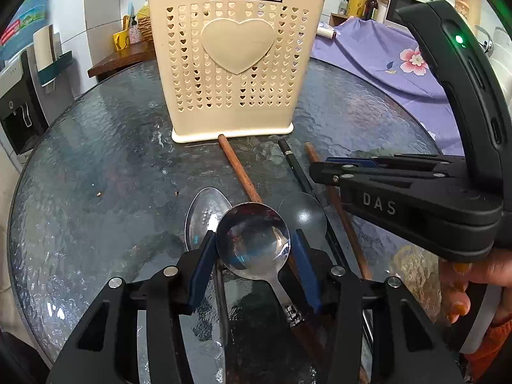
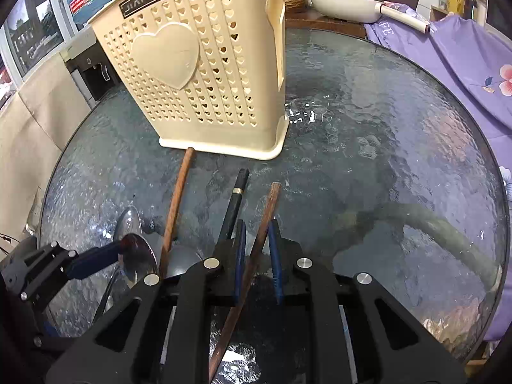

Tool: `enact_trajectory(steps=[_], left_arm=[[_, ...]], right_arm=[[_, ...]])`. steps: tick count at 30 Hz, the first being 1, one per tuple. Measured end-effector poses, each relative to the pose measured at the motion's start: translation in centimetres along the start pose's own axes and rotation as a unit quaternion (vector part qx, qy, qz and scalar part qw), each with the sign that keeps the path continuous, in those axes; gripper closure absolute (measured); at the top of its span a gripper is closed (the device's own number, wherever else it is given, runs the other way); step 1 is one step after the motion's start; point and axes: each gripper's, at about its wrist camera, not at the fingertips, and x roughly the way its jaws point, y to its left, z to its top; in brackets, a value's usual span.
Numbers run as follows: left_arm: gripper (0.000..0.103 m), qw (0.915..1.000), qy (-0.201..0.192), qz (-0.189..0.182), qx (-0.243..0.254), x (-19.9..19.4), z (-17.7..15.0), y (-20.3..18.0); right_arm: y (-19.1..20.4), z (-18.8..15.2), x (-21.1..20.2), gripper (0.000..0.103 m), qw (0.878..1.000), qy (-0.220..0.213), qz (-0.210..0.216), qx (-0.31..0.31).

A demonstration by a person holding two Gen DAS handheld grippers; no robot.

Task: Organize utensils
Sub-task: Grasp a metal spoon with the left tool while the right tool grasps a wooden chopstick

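Round glass table [image 1: 96, 147] carries cream utensil holder [image 1: 235, 64] toward its far edge. Left gripper [image 1: 252, 246]: jaws partly apart, flanking a round spoon [image 1: 252, 240] raised above the glass; whether clamped, cannot tell. Right gripper [image 2: 257, 256]: jaws narrowly apart around brown chopstick [image 2: 256, 249], held low, pointing at holder.
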Motion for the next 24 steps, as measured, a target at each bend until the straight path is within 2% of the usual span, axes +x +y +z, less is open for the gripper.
enact_trajectory(steps=[7, 12, 14, 18, 24], left_arm=[[0.051, 0.9999, 0.009, 0.006, 0.005, 0.4, 0.5, -0.4], [0.056, 0.9998, 0.005, 0.016, 0.005, 0.4, 0.5, -0.4], [0.056, 0.9999, 0.002, 0.016, 0.004, 0.3, 0.4, -0.4], [0.057, 1.0000, -0.003, 0.007, -0.004, 0.2, 0.6, -0.3], [0.057, 0.9988, -0.048, -0.011, -0.003, -1.8, 1.5, 0.3]], right_arm=[[0.4, 0.7, 0.4, 0.089, 1.000, 0.006, -0.003, 0.000], [0.8, 0.6, 0.4, 0.089, 1.000, 0.004, -0.014, -0.011], [1.0, 0.5, 0.4, 0.093, 1.000, 0.003, -0.016, -0.010], [0.3, 0.4, 0.2, 0.094, 1.000, -0.001, 0.004, 0.003], [-1.2, 0.3, -1.5, 0.094, 0.999, -0.029, 0.034, 0.013]])
